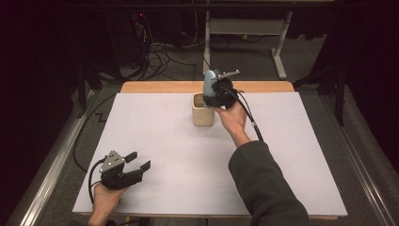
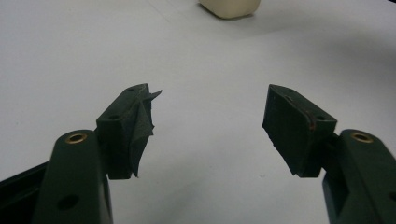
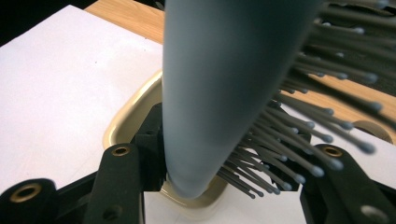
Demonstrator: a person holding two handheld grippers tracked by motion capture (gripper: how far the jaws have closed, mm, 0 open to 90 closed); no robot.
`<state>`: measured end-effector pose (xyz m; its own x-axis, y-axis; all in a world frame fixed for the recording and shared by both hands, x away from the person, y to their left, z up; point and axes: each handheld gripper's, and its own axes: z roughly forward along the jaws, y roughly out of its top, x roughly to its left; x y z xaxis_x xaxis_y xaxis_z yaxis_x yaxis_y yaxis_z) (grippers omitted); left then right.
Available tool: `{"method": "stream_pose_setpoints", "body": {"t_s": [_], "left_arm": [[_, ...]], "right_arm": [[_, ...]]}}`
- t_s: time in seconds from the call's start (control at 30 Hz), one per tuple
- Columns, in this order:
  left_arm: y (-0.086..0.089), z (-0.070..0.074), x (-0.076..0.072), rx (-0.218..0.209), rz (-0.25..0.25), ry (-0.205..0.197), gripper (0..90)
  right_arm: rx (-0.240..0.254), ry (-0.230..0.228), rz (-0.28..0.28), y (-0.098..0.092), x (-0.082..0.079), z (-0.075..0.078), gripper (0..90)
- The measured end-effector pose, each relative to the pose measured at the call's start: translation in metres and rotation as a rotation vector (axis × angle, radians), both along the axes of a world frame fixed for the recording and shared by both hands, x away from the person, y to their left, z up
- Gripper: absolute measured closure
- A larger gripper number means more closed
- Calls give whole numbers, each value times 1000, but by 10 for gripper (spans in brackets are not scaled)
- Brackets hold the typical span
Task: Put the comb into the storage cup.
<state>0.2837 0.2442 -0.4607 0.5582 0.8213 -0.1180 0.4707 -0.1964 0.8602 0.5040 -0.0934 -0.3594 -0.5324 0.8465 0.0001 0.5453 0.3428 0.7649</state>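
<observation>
The right claw (image 1: 214, 89) is clamped on a grey-blue plastic hairbrush (image 1: 208, 81) with thin ball-tipped bristles, holding it just above the open mouth of a cream, square-bodied ceramic cup (image 1: 203, 114). In the right gripper view the hairbrush (image 3: 210, 84) runs down between the black jaws, its smooth back against one pad and its bristles against the other (the narrow end sits right over the cup's rim (image 3: 133, 109)). The cup stands near the far middle of the white tabletop (image 1: 188, 160), whose bare wooden edge shows behind it. The left claw (image 1: 138, 160) rests low at the near left corner, jaws spread wide with nothing between them; its own view shows one pad's (image 2: 140, 123) black lining peeling loose.
</observation>
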Motion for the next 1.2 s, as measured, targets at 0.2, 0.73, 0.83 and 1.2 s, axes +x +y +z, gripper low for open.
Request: {"method": "stream_pose_setpoints", "body": {"t_s": [0.2, 0.73, 0.83, 1.2], "left_arm": [[0, 0, 0, 0, 1, 0, 335], [0, 0, 0, -5, 6, 0, 335], [0, 0, 0, -6, 6, 1, 334], [0, 0, 0, -5, 7, 2, 332]], "right_arm": [[-1, 9, -3, -4, 0, 0, 495], [19, 10, -10, -8, 0, 3, 443], [27, 12, -7, -11, 0, 4, 417], [27, 36, 0, -16, 1, 3, 349]]}}
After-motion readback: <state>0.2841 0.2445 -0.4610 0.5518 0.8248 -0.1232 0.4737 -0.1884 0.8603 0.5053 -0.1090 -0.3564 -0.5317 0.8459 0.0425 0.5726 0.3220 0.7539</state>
